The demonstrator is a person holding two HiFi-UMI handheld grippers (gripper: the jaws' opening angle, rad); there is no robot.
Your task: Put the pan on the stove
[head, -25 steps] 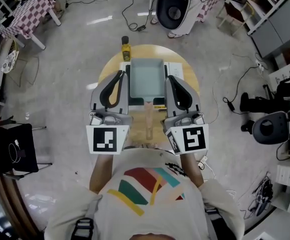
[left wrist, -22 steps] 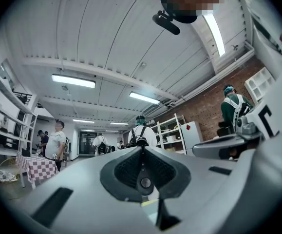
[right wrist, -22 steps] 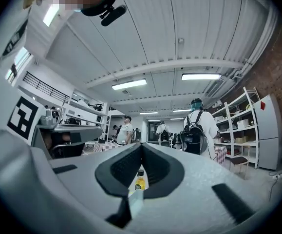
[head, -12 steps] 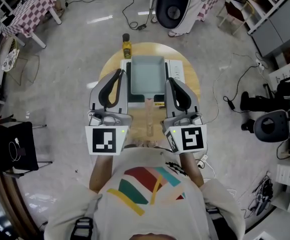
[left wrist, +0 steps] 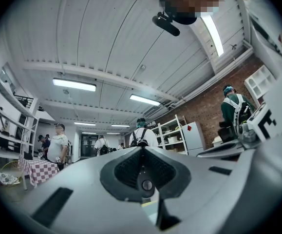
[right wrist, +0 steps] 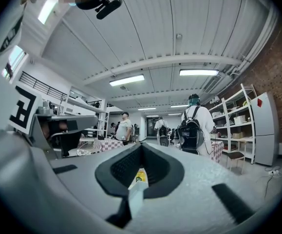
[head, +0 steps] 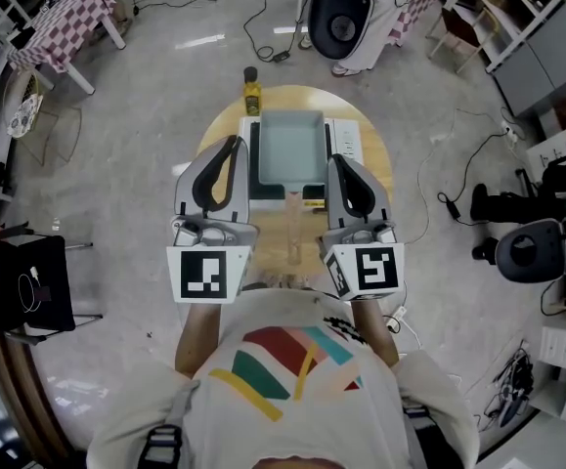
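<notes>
Two grippers: left gripper (head: 232, 147) and right gripper (head: 333, 160) side by side above the round table (head: 214, 135).
Jaws: both pairs pressed together, nothing between them.
Pan: square pan (head: 287, 149) on the white stove (head: 347, 143), wooden handle (head: 292, 228) between the grippers.
Bottle: yellow bottle (head: 252, 96) at the table's far edge.

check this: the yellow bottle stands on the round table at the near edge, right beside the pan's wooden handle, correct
Not quite. The yellow bottle does stand on the round table, but at the far edge, beyond the pan. That is the opposite end from the wooden handle, which points back toward the person. The head view shows it.
</notes>
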